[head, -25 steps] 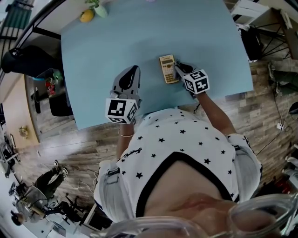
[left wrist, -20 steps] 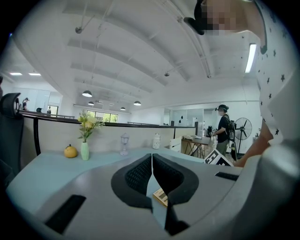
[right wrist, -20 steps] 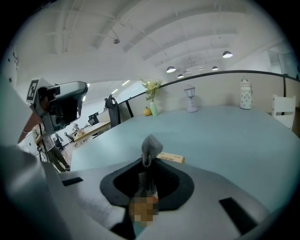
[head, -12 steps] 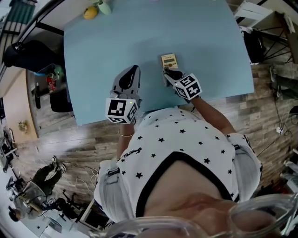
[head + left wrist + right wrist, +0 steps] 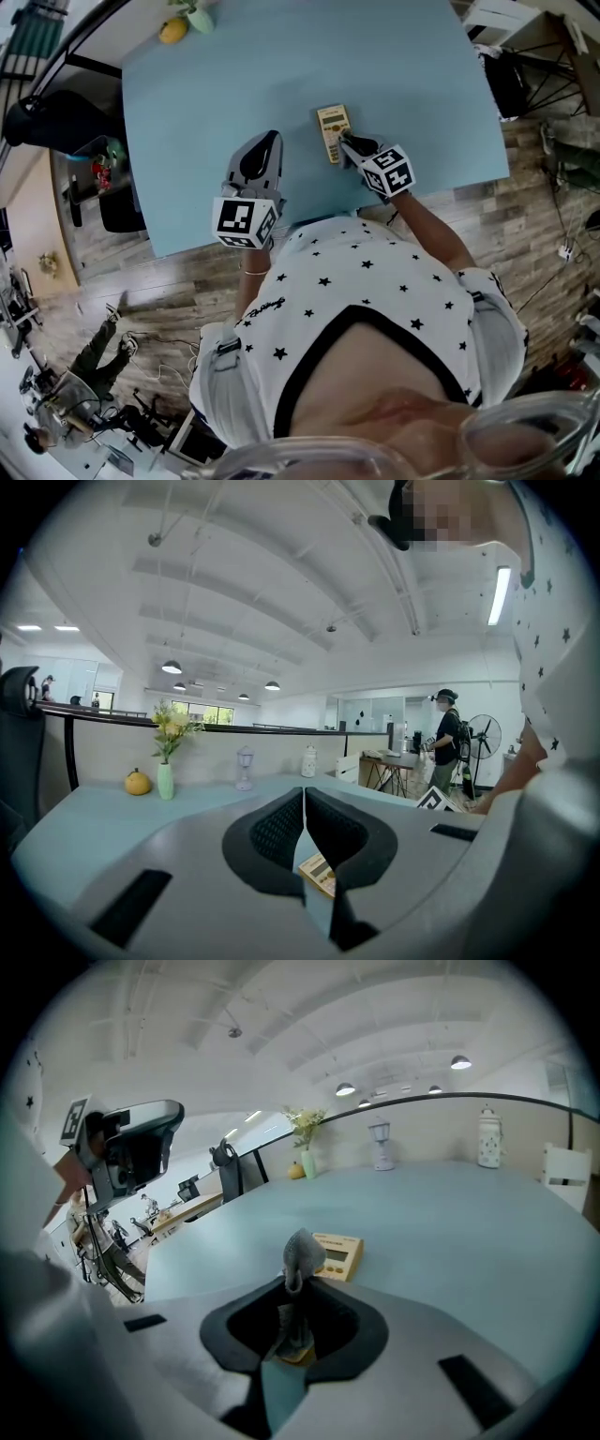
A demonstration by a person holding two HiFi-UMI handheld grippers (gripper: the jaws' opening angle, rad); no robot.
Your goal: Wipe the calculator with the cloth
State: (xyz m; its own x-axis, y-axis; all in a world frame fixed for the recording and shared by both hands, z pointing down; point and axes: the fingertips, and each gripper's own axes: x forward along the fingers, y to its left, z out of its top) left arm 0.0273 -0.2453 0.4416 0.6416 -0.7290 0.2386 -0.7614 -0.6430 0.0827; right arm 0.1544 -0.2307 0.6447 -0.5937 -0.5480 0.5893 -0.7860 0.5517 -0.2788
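Holding a grey cloth (image 5: 302, 1256) pinched in the right gripper (image 5: 294, 1283), jaws clamped tight on it, wad bunched and poking up past the tips. Bringing that cloth end in at the near right edge of the calculator (image 5: 332, 132), toward the near side of the bench (image 5: 216, 103) in head view; right gripper (image 5: 344, 142) angled in from the lower right, marker cube behind it. Seeing the calculator (image 5: 338, 1253) flat on the bench in right gripper view, beige-yellow, display and a row of keys just past the cloth, a yellow sliver also showing under the jaws. Can't confirm from any view how much cloth actually touches the keys. Holding the left gripper (image 5: 271, 142) over the bench left of the calculator, apart from it, pointed away from the body. Reading left gripper (image 5: 304, 797) as closed, pads meeting at the tips, nothing between; a corner of the calculator (image 5: 317, 874) peeking through the gap below the pads. Noting a vase with flowers (image 5: 165, 778) and a yellow fruit (image 5: 138, 782) side by side at the far bench edge, well apart from the calculator.
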